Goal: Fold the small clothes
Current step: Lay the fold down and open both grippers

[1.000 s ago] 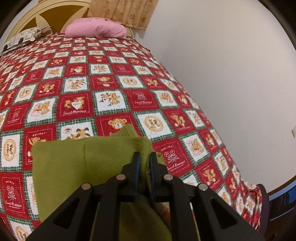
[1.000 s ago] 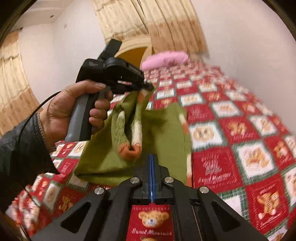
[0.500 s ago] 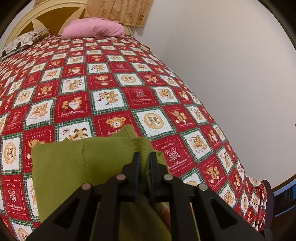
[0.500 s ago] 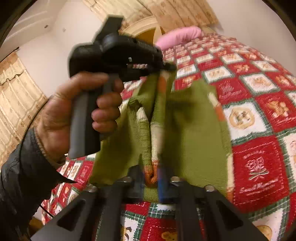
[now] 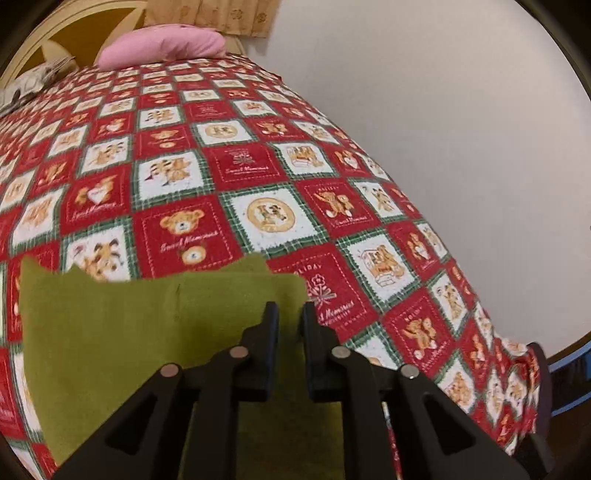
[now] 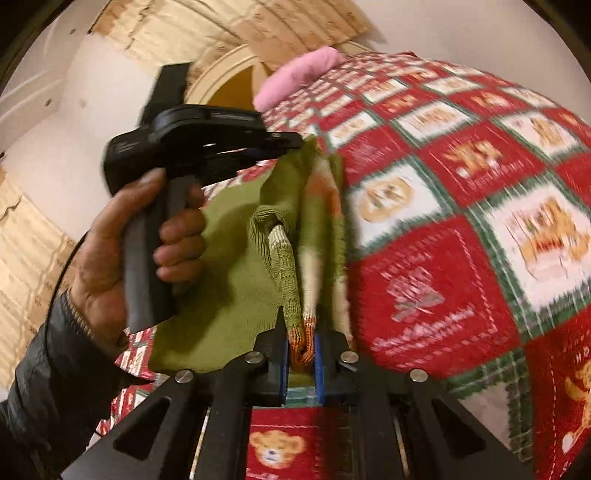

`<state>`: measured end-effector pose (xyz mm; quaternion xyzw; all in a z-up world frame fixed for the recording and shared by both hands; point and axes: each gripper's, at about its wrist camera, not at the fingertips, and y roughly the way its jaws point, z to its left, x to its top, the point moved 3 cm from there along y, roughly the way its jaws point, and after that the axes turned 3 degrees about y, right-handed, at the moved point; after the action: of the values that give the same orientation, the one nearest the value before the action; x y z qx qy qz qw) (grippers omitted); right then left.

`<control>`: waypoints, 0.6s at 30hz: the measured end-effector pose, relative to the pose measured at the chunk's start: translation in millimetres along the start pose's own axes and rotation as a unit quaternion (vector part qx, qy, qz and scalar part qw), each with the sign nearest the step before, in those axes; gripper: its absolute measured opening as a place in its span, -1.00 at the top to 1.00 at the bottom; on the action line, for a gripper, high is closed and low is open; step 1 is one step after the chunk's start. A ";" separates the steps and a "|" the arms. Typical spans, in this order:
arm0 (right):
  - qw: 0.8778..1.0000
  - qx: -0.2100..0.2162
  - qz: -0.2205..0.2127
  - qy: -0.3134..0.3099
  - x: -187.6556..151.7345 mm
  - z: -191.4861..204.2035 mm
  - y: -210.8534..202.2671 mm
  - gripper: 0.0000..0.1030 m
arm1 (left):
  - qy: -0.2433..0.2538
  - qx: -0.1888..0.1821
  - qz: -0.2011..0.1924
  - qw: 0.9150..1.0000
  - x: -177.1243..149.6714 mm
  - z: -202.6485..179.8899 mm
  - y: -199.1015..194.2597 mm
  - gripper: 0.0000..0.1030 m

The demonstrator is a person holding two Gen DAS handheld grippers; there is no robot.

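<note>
A small green knitted sweater [image 5: 129,325] lies partly on the red patchwork bedspread [image 5: 240,166]. My left gripper [image 5: 290,314] has the cloth between its jaws, which are opening. In the right wrist view the sweater [image 6: 229,288] still hangs from the left gripper [image 6: 299,142], held up by a hand [image 6: 110,251]. A striped sleeve dangles from that raised fold. Its orange cuff [image 6: 301,349] sits between the blue pads of my right gripper [image 6: 300,332], which is shut on it.
A pink pillow [image 5: 166,50] and a cream headboard [image 5: 55,26] stand at the far end of the bed. A white wall [image 5: 443,110] runs along the bed's right side. Beige curtains [image 6: 221,26] hang behind. The bedspread [image 6: 443,258] stretches away to the right.
My right gripper came down, rolled and closed on the sleeve's orange cuff. The left gripper shifted forward over the bed and the gap between its jaws widened.
</note>
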<state>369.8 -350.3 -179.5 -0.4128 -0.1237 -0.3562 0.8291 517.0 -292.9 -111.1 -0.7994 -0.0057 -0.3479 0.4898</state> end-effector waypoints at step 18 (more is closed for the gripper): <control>0.987 -0.044 -0.019 -0.150 61.6 90.2 27.9 0.16 | -0.008 0.125 -0.091 0.988 -125.3 69.9 -97.8 -0.47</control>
<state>441.3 -299.3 -108.6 -0.4957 -0.2385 -0.3106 0.7752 426.4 -145.4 -124.7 -0.7305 -0.1258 -0.3812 0.5525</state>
